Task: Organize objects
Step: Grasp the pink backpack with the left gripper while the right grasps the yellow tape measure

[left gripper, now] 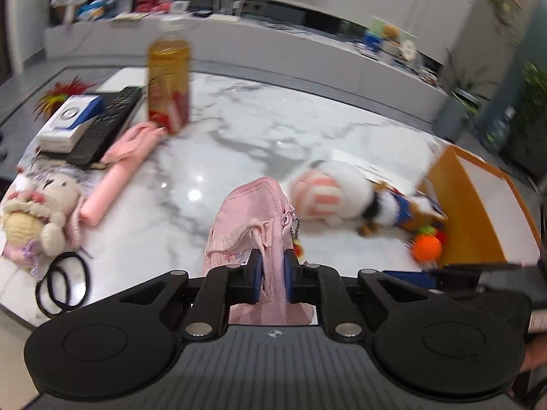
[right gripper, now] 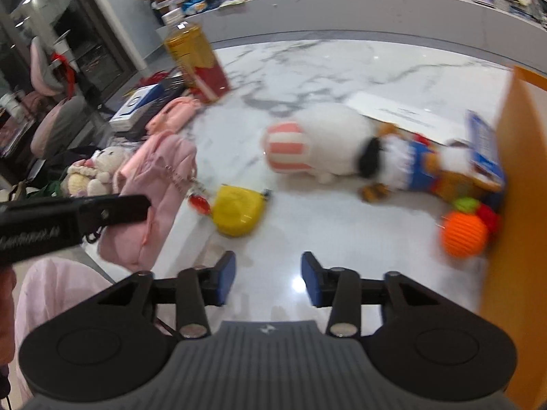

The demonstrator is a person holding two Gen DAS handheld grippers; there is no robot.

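Where the marble table (left gripper: 273,119) runs leftmost, we note a crocheted bunny doll (left gripper: 41,205), then a tea bottle (left gripper: 168,78) standing behind it. Our left gripper (left gripper: 272,278) pinches a pink fabric pouch (left gripper: 253,212) mid-table. Right gripper (right gripper: 268,282) gapes moderately, empty, near a yellow pouch (right gripper: 239,213). Rightmost, an orange knit ball (right gripper: 463,234) touches the orange box (right gripper: 519,171).

A white marble table top (left gripper: 259,126) with grey veins is catching bright glints of ceiling light. Behind it a long pale counter (left gripper: 273,37) is running across the room, cluttered and blurred. Green potted plants (left gripper: 533,99) are standing at the right, and glass doors (right gripper: 78,44) are reflecting ceiling lamps at the left.
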